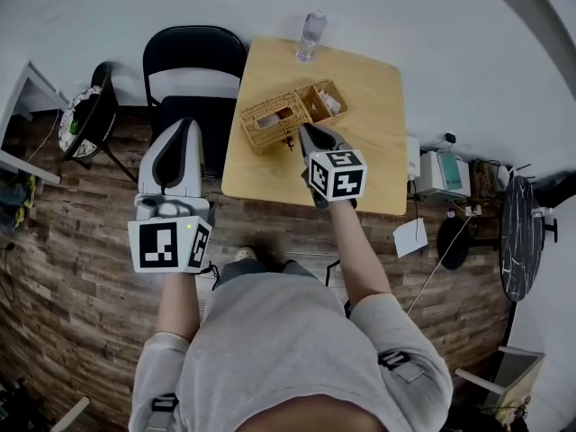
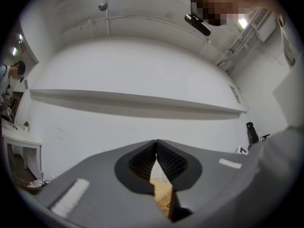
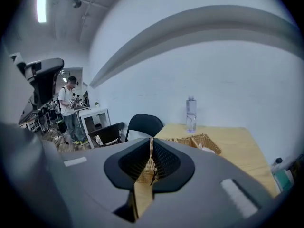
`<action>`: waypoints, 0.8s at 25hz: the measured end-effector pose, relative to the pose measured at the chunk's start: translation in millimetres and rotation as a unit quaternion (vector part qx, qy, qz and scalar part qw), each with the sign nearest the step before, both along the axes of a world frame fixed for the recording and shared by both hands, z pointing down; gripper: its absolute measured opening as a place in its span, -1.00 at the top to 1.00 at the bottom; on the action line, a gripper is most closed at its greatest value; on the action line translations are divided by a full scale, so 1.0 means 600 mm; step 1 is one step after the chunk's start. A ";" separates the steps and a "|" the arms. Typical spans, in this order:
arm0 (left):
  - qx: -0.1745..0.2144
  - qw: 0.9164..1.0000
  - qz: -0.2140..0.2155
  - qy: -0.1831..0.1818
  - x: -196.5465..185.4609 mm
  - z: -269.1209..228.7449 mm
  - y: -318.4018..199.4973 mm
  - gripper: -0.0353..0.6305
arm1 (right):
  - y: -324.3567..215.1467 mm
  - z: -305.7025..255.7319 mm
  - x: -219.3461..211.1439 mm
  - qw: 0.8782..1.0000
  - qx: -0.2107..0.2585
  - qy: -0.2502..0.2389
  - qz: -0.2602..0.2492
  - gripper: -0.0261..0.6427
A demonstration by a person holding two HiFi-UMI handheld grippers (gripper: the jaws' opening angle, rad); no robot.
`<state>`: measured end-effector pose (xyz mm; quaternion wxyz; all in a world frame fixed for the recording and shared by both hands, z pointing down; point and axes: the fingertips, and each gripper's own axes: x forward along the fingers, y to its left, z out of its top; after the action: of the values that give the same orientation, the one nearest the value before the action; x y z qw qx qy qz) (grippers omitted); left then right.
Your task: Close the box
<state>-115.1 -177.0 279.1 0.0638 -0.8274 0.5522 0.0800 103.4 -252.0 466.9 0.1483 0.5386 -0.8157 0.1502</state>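
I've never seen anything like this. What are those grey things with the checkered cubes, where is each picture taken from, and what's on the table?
No robot here: a person holds a two-jaw gripper in each hand, the left gripper and right gripper; the marker cubes are part of them. The top-down picture comes from a camera on the person's head. The other two come from cameras riding on the grippers, looking along their jaws. On the wooden table are an open wicker box and a water bottle; a black chair stands beside it. Both grippers' jaws are together, and neither visibly holds anything.
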 end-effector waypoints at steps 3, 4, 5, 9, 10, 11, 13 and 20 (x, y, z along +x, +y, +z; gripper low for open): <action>0.004 1.000 0.005 0.000 0.022 -0.009 0.008 0.72 | 0.019 -0.043 0.007 0.999 0.034 -0.006 -0.003 0.86; 0.005 1.000 0.007 0.001 0.029 -0.012 0.011 0.72 | 0.025 -0.055 0.010 0.999 0.043 -0.008 -0.004 0.86; 0.007 1.000 0.008 0.001 0.036 -0.014 0.015 0.72 | 0.032 -0.067 0.014 0.999 0.052 -0.011 -0.004 0.86; 0.011 1.000 0.010 0.000 0.056 -0.024 0.027 0.72 | 0.061 -0.110 0.024 0.996 0.083 -0.009 -0.012 0.86; 0.012 1.000 0.010 -0.001 0.060 -0.028 0.030 0.72 | 0.068 -0.120 0.026 0.996 0.090 -0.005 -0.014 0.86; 0.014 1.000 0.010 -0.001 0.065 -0.031 0.033 0.72 | 0.075 -0.131 0.028 0.995 0.098 -0.003 -0.015 0.86; 0.017 1.000 0.010 -0.001 0.073 -0.036 0.040 0.72 | 0.088 -0.153 0.035 0.994 0.112 -0.001 -0.018 0.86; 0.024 1.000 0.009 -0.001 0.098 -0.048 0.063 0.72 | 0.130 -0.221 0.063 0.987 0.161 0.003 -0.014 0.85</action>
<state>-56.5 -139.0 250.5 0.0836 -0.8305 0.5427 0.0933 141.2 -174.2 334.3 0.0639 0.5443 -0.8364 0.0133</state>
